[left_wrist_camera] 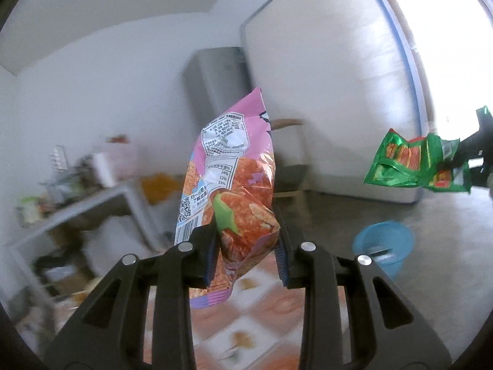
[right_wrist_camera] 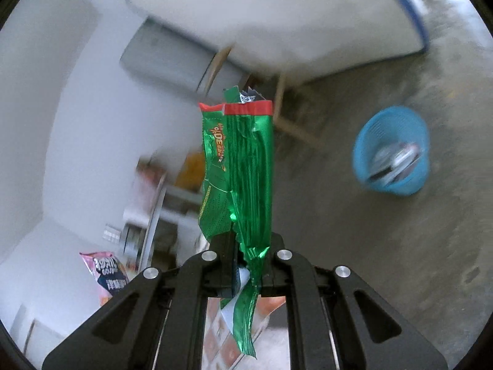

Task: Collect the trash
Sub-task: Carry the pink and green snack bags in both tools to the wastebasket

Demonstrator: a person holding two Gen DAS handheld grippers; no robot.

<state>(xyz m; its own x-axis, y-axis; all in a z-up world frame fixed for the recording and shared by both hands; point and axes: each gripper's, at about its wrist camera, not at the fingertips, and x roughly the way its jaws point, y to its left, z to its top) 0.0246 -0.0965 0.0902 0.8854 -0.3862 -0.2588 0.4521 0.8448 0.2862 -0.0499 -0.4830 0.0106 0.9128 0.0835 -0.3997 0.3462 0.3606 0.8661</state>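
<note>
- The left tool grips a pink snack bag near its lower end; the bag's long axis stands upright, top pointing at the ceiling.
- The right tool is clamped nearly shut on a flat green wrapper, which also stands lengthwise, its red-edged end uppermost.
- A blue basket sits on the floor ahead to the right, well apart from both, already holding trash.
- Risk: released from this far off, either light wrapper could flutter and miss the basket.
- The puffy bag's slick film could slip from its hold.
</note>
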